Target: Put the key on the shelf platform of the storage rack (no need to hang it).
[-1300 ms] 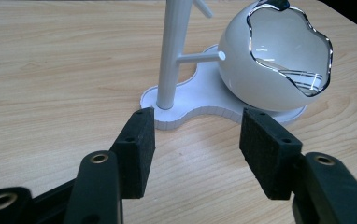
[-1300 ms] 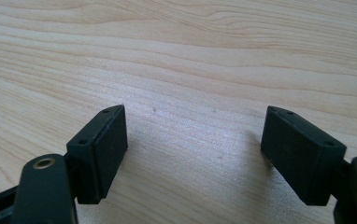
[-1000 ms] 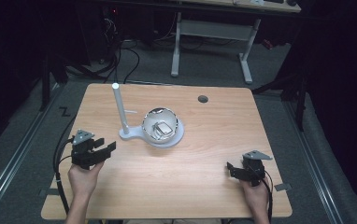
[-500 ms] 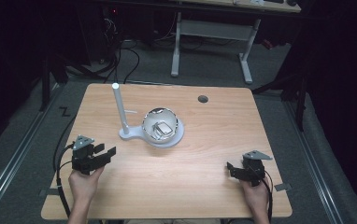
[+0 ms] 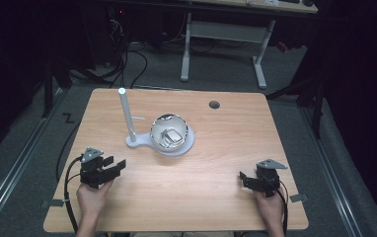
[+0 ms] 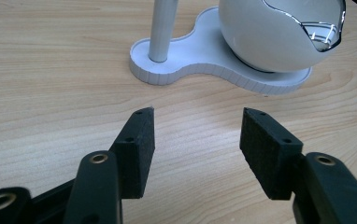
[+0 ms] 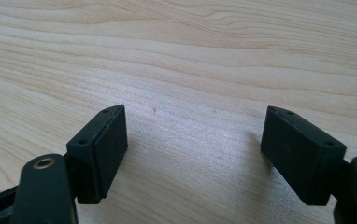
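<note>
jaws wide on left gripper point(image 5: 108, 165) and right gripper point(image 5: 246, 178), bare table point(image 5: 216, 148) between.

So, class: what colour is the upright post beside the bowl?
White post; the left gripper view shows it best.

Your bench point(image 5: 216, 148): pale wood-grain top, smooth, faint sheen. Your tongs' pads point(image 6: 141, 140): matt black, finely grainy, foam-like. Stand base point(image 6: 204, 60): matt white plastic, ribbed edge. Pole point(image 6: 160, 28): smooth white, slight gloss. Bowl point(image 6: 270, 32): glossy white outside, mirror-bright inside and at your near rim.
</note>
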